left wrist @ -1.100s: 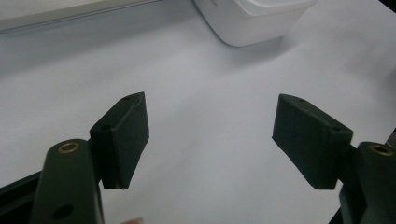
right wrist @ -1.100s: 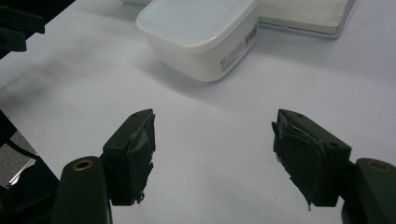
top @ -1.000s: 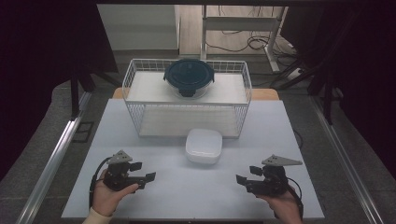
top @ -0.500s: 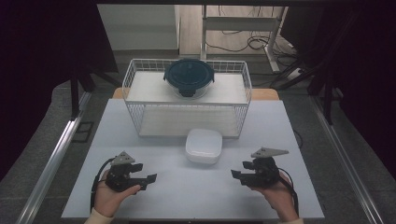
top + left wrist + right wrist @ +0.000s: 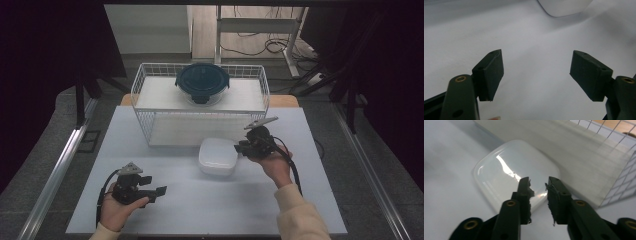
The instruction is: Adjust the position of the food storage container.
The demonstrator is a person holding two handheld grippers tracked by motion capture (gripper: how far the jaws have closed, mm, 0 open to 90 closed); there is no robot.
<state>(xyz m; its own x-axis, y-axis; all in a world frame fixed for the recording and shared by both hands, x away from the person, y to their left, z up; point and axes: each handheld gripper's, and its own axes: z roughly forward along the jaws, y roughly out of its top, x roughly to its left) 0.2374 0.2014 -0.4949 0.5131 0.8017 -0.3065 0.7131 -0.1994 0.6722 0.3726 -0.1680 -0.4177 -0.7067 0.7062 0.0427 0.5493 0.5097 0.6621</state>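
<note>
The white square dish [image 5: 218, 156] sits on the table [image 5: 200, 200] before the wire basket [image 5: 150, 120]. It looks glossy, rigid, breakable; its rim seems the surest hold. The right tool [image 5: 537, 185], narrowly parted, hovers above it; the left tool [image 5: 536, 72] is released wide, empty.

The right claw [image 5: 241, 147] has travelled from the near right part of the worktop [image 5: 310, 200], well apart from the white square dish [image 5: 218, 156], forward and inward to that dish's right edge. Over the past second the right hand [image 5: 272, 162] and its forearm have extended with it. The right gripper view now places the jaws, a narrow gap between them, over the near rim of the white square dish [image 5: 511, 175]; contact cannot be determined.
</note>
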